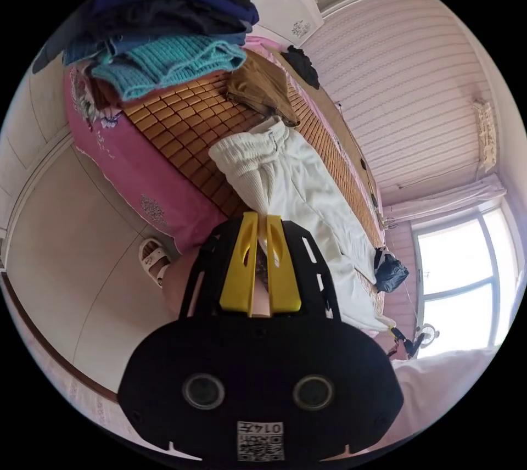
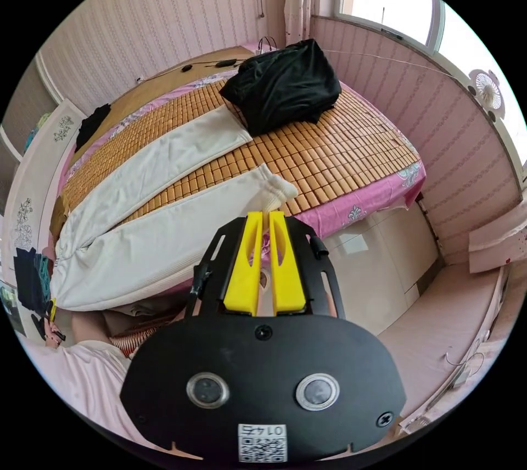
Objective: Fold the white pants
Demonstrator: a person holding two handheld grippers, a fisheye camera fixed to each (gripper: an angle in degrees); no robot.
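The white pants (image 2: 148, 201) lie on a bamboo mat (image 2: 329, 151) on the bed, with the two legs spread in a V. My left gripper (image 1: 262, 216) is shut on the ribbed waistband (image 1: 247, 171) at the bed's edge. From there the pants (image 1: 324, 206) stretch away along the mat. My right gripper (image 2: 265, 213) is shut on the cuff (image 2: 277, 190) of the nearer leg, by the mat's edge. The farther leg (image 2: 181, 146) reaches a black garment. The left gripper (image 2: 52, 312) also shows small at the waistband end in the right gripper view.
A black garment (image 2: 285, 83) lies at the mat's far corner. Folded clothes (image 1: 164, 25) are stacked at the other end, with a brown garment (image 1: 263, 88) beside them. A sandalled foot (image 1: 153, 258) stands on the floor by the pink bed skirt (image 1: 137, 168). Walls and a window (image 1: 466, 283) close in.
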